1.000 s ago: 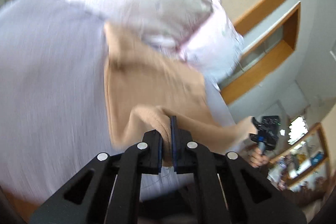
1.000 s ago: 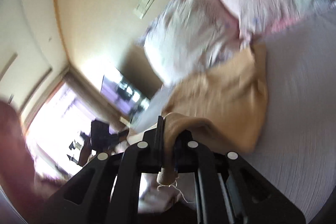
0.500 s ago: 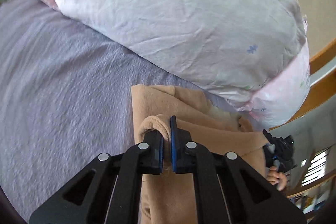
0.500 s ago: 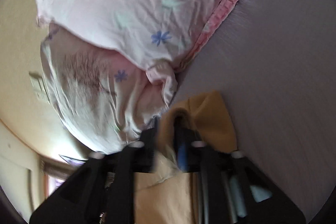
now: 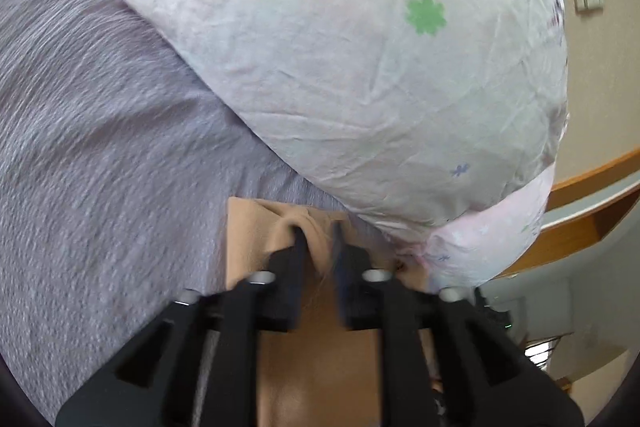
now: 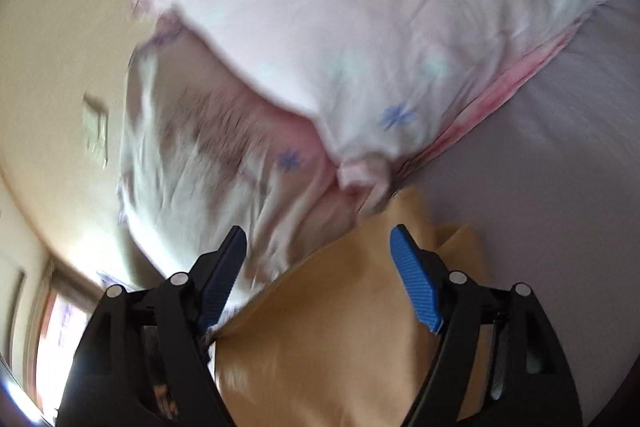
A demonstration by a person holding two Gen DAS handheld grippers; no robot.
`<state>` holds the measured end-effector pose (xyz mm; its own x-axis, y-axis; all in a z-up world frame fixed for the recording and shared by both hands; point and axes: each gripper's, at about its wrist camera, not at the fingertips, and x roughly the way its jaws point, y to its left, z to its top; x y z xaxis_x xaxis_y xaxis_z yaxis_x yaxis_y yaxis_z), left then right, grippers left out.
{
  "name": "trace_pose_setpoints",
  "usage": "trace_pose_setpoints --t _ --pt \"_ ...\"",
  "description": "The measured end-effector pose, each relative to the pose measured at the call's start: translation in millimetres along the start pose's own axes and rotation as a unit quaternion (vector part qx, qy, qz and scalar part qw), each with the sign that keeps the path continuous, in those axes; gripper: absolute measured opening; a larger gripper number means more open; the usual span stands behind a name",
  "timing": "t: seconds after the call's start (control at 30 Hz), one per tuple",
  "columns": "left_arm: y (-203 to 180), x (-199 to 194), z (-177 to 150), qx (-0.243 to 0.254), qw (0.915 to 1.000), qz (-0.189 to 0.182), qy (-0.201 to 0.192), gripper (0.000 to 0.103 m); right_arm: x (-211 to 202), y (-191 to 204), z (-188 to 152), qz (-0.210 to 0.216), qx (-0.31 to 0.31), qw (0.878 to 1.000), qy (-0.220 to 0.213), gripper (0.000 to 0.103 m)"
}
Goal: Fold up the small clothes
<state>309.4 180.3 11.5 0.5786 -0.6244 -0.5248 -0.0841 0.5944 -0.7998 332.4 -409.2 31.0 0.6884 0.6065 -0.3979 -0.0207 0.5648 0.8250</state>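
The tan garment (image 5: 320, 347) lies flat on the grey bed (image 5: 100, 147), its far edge just below the flowered pillow (image 5: 360, 67). The left tool (image 5: 316, 231) has its jaws slightly parted around a bunched fold of cloth, apparently letting go. The right tool (image 6: 318, 243) is spread wide above the garment, holding nothing.

The big flowered pillow (image 5: 360, 67) fills the upper right of the left wrist frame, touching the tan garment (image 5: 248, 235); grey bedspread (image 5: 100, 147) lies open at left. In the right wrist frame, bedspread (image 6: 560, 167) is bare at right.
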Motion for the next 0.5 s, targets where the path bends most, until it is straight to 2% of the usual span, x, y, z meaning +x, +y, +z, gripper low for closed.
trace_pose_setpoints --t 0.03,0.07,0.1,0.13,0.17,0.23,0.27,0.37,0.4,0.43,0.5 --pt "-8 3 -4 0.016 0.9998 -0.007 0.008 0.09 3 3 -5 -0.018 -0.006 1.0 0.014 0.074" --pt "-17 5 -4 0.03 0.9993 -0.02 0.012 0.098 4 6 -8 -0.054 -0.014 0.998 0.013 0.074" --pt "-26 5 -8 0.049 0.9983 -0.026 0.016 0.098 4 8 -11 -0.095 -0.027 0.995 0.012 0.073" --pt "-37 3 -12 0.073 0.997 -0.022 0.015 0.098 4 9 -13 -0.118 -0.035 0.992 0.011 0.069" --pt "-45 0 -15 0.091 0.9957 -0.016 0.01 0.098 1 9 -15 -0.135 -0.048 0.99 0.009 0.064" --pt "-60 -7 -20 0.131 0.9914 -0.001 -0.005 0.098 -3 6 -17 -0.166 -0.068 0.984 0.018 0.049" --pt "-66 -12 -24 0.153 0.9881 0.015 -0.01 0.098 -1 3 -19 -0.177 -0.07 0.981 0.026 0.046" --pt "-62 -19 -28 0.156 0.9863 0.054 -0.004 0.098 11 -5 -22 -0.192 -0.068 0.977 0.059 0.027" --pt "-58 -23 -29 0.154 0.9859 0.065 0.001 0.098 21 -4 -26 -0.19 -0.072 0.977 0.066 0.008" --pt "-51 -24 -32 0.151 0.9852 0.08 0.009 0.098 24 -4 -29 -0.189 -0.079 0.977 0.066 0.007" --pt "-38 -28 -37 0.148 0.9845 0.091 0.023 0.098 14 -7 -29 -0.198 -0.072 0.977 0.035 0.006"
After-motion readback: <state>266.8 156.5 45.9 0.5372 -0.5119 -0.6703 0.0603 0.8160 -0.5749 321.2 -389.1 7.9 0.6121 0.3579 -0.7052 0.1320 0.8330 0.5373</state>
